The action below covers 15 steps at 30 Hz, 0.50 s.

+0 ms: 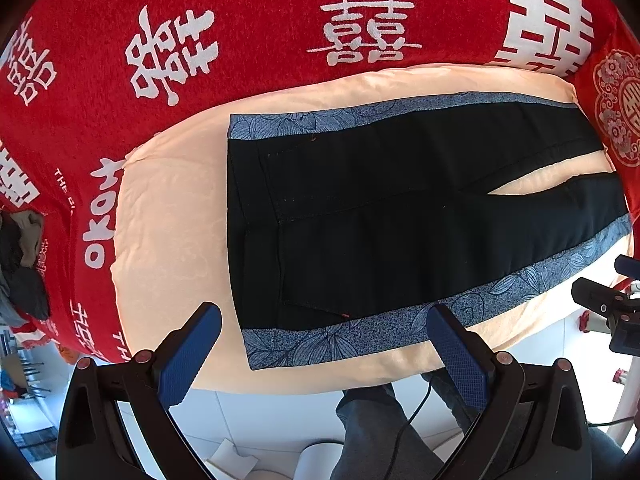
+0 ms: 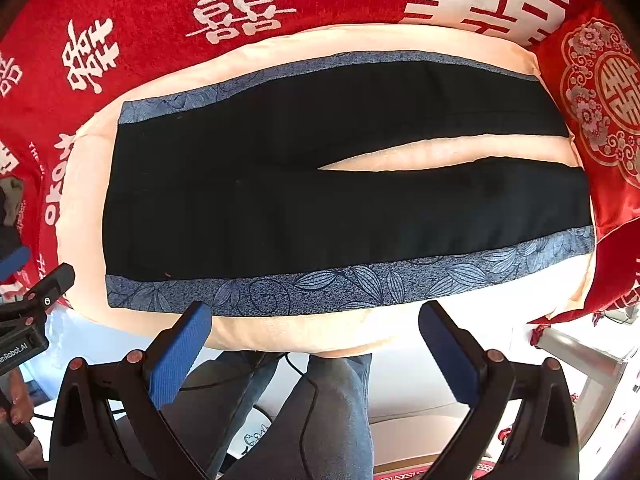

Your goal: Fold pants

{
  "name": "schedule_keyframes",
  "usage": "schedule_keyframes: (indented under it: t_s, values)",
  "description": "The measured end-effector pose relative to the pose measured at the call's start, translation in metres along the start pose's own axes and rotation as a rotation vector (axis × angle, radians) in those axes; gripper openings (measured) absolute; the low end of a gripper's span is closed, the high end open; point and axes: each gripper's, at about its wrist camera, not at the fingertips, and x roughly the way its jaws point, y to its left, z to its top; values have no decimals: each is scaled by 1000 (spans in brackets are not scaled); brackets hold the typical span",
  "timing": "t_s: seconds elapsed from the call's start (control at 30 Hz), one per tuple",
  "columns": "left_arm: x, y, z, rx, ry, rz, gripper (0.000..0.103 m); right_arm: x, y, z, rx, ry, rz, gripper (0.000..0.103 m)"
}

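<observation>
peach cloth point(image 1: 168, 208) | pants point(image 1: 360, 216) flat, margins bare | left claw point(image 1: 324, 316), right claw point(image 2: 316, 316) apart

Both cameras look down and forward from above the near edge of the bed point(image 1: 168, 208), each framed at the bottom by its own tongs. The left view sits toward the waistband end of the pants point(image 1: 400, 208); the right view faces their middle. Both share the pants, cream pad and red blanket point(image 2: 160, 0).
</observation>
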Motion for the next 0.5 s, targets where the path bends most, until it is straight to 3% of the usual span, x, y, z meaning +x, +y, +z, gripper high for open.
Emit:
schedule_keyframes:
  t_s: [0.5]
  values:
    - [-3, -10, 3, -5, 8, 19, 103, 0, -8, 2, -12, -1, 0, 103]
